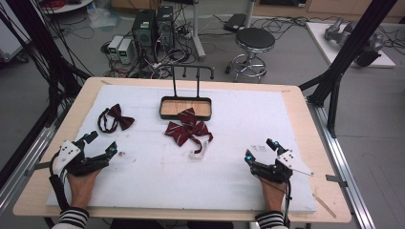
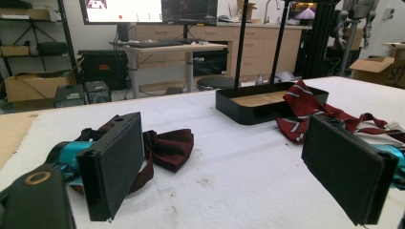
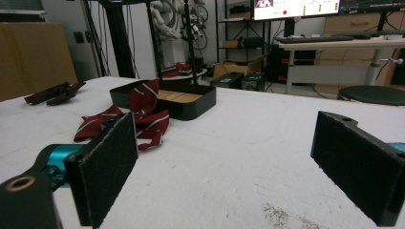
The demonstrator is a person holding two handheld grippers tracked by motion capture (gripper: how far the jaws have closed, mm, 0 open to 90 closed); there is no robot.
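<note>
Jaws of both the left hand-held gripper (image 1: 100, 144) and right hand-held gripper (image 1: 260, 150) stand released, nearer the person than the black tray (image 1: 185, 114), striped bow tie (image 1: 187, 131) touching it.

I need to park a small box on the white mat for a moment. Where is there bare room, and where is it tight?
Bare mat lies between the left gripper and right gripper, in front of the striped bow, and across the right side beside the black tray. It is tight around the tray, which the striped bow overlaps, and near the dark bow tie.
</note>
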